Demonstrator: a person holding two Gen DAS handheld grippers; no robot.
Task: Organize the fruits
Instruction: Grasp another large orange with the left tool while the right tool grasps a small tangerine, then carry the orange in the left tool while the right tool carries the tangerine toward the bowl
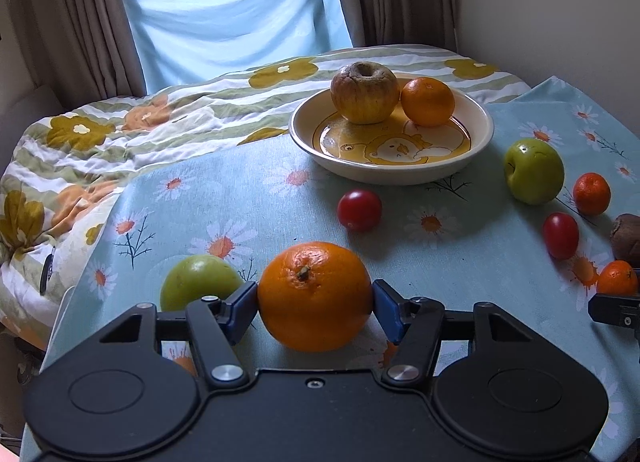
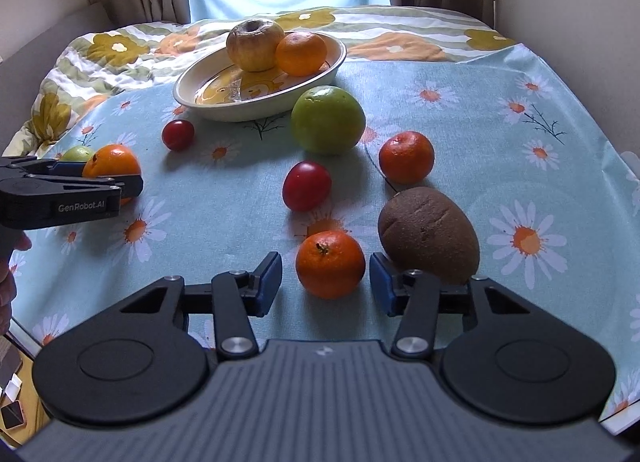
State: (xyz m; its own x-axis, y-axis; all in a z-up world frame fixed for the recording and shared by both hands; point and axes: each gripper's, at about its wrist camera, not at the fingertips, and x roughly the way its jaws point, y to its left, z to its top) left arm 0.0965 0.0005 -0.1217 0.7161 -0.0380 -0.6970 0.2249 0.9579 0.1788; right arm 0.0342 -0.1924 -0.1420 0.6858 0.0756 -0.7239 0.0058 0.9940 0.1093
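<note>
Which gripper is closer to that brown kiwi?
Right. The right gripper sits beside the kiwi; the left gripper is far across the cloth, around an orange.

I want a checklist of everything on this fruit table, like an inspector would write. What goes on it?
Surface: daisy tablecloth over a flowered quilt.
Job's things: bowl holds a wrinkled apple and an orange. Loose on the cloth: two green apples, two red tomatoes, two mandarins, a kiwi.
Clutter: nothing seen on the cloth.
Grippers: left gripper shut on a big orange; right gripper open, fingers either side of the near mandarin, not touching.
Cables: nothing seen.
Surroundings: brown curtains, blue window cloth.
</note>
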